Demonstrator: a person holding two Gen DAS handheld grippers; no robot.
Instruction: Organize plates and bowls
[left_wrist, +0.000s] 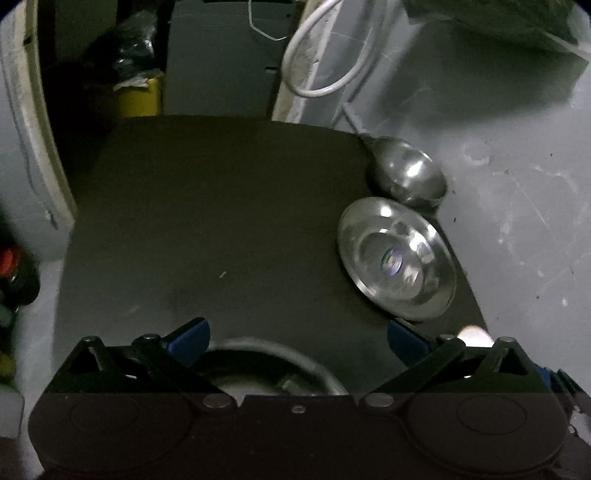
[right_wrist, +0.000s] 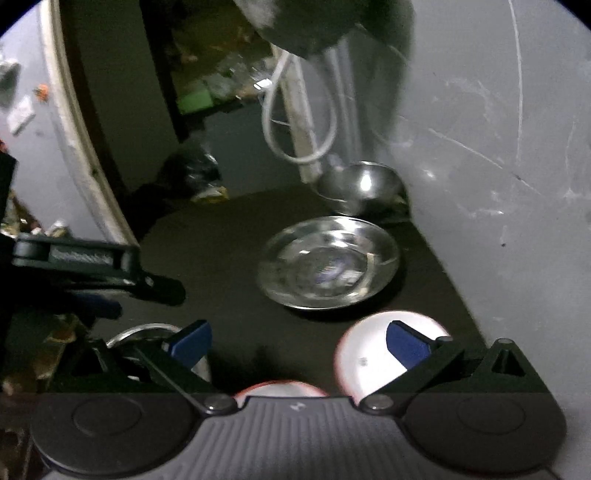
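Hovering over dark table (left_wrist: 207, 221): left gripper (left_wrist: 298, 336) wide, empty; right gripper (right_wrist: 298, 341) wide, empty; steel plate (right_wrist: 328, 262) centre-right, steel bowl (right_wrist: 360, 186) behind it.

White cable loop (left_wrist: 325, 48) hangs beside wall; yellow container (left_wrist: 142, 98) behind dark table (left_wrist: 207, 229).

Your dark table top (right_wrist: 229, 251) carries a steel plate (right_wrist: 328, 262) near centre, a steel bowl (right_wrist: 360, 186) just beyond at one o'clock, a white red-rimmed dish (right_wrist: 369, 358) at five o'clock, and another (right_wrist: 280, 389) at six.
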